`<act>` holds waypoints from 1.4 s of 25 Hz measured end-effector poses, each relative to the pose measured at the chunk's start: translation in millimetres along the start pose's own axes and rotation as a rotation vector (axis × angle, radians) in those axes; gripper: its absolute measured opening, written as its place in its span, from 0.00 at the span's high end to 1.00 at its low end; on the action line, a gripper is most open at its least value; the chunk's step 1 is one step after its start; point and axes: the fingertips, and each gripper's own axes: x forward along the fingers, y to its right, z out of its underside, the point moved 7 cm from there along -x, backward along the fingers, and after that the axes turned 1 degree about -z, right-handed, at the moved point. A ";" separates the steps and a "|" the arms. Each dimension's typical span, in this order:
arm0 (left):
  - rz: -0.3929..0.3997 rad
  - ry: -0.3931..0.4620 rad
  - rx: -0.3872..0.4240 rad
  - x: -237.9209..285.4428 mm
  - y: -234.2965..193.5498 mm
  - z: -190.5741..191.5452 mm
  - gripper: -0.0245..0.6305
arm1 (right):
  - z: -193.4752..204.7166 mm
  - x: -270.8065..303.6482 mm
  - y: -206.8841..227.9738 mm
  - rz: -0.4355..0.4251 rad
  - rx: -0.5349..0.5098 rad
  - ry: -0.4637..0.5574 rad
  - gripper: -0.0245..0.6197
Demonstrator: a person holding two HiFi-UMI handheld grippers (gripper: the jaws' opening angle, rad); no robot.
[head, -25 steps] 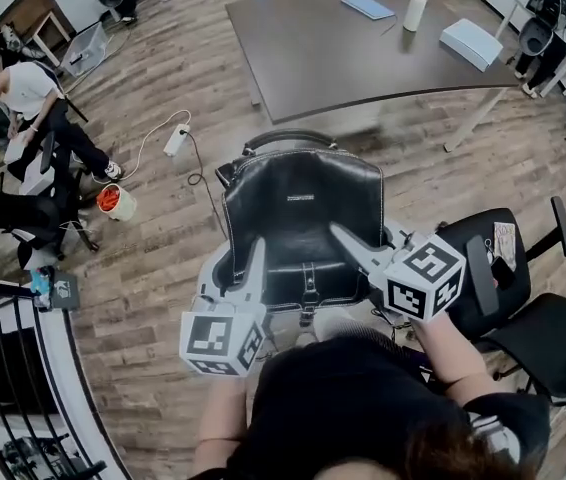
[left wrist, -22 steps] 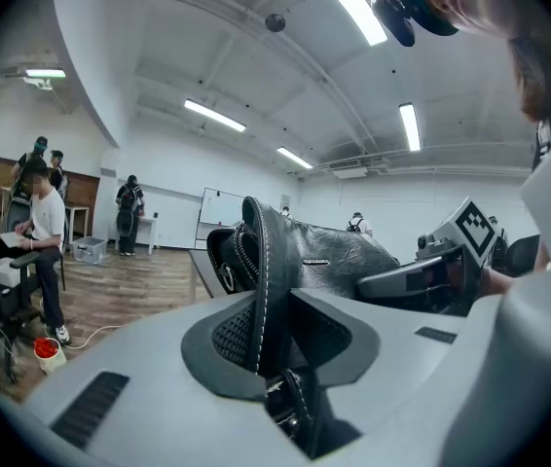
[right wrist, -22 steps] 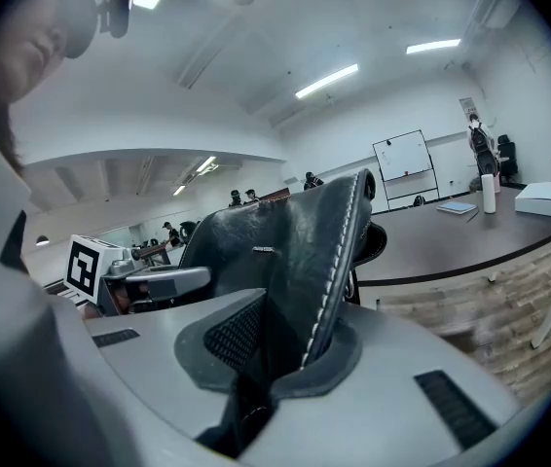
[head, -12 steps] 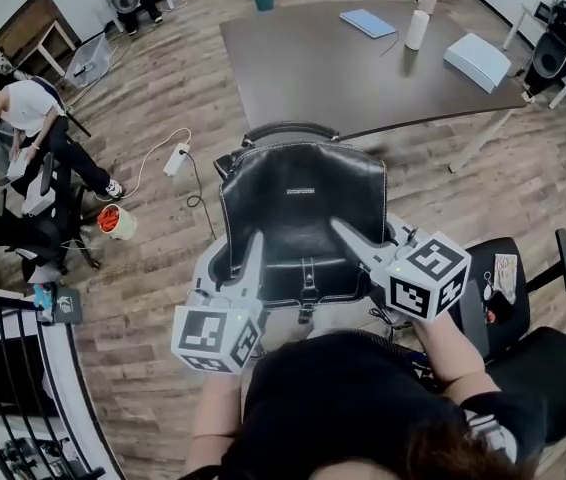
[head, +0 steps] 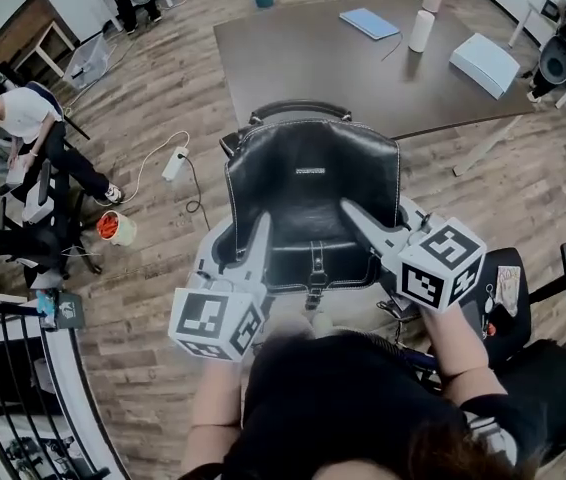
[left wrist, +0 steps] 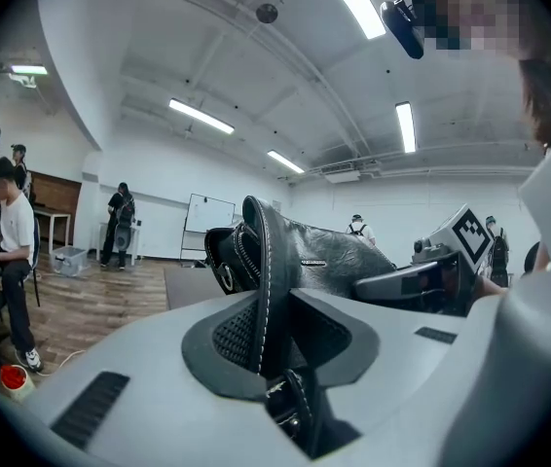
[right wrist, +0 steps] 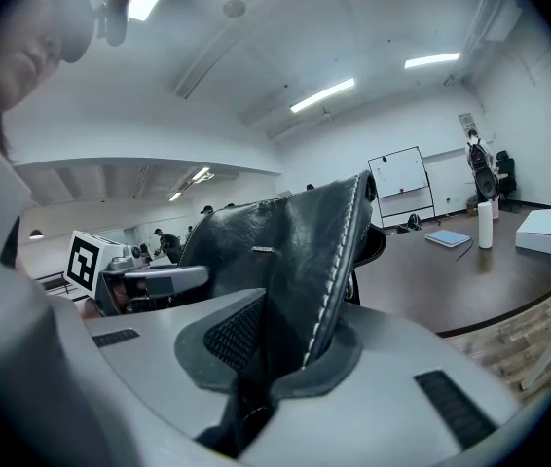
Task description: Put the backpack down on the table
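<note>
A black leather backpack [head: 313,198] with white stitching hangs in the air between my two grippers, near the front edge of the dark brown table [head: 303,58]. My left gripper [head: 259,230] is shut on the backpack's left edge [left wrist: 266,290]. My right gripper [head: 355,218] is shut on its right edge [right wrist: 329,280]. The bag's flap faces up toward the head view, its top handle [head: 298,110] toward the table. The backpack is over the floor, just short of the tabletop.
On the table lie a blue notebook [head: 369,23], a white bottle [head: 421,30] and a white box [head: 483,64]. Black office chairs [head: 528,298] stand at my right. A power strip with cable [head: 175,163] and an orange cup [head: 113,228] lie on the wooden floor; people sit at left.
Both grippers have carried the backpack forward toward the table; the table edge now lies closer to the bag's top handle. The grips are unchanged.
</note>
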 end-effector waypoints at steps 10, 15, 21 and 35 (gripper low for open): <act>0.090 0.005 -0.033 73.1 -43.1 -10.7 0.83 | -23.3 44.1 49.6 0.090 -0.017 -0.003 0.89; 0.142 0.012 -0.035 112.6 -78.2 -25.5 0.83 | -44.0 79.1 72.9 0.135 -0.017 0.003 0.89; 0.192 0.016 -0.021 156.0 -122.9 -40.7 0.83 | -63.5 123.7 96.9 0.179 -0.012 0.022 0.89; 0.299 0.045 -0.084 224.8 -179.6 -54.8 0.83 | -94.6 180.1 136.4 0.276 -0.067 -0.007 0.88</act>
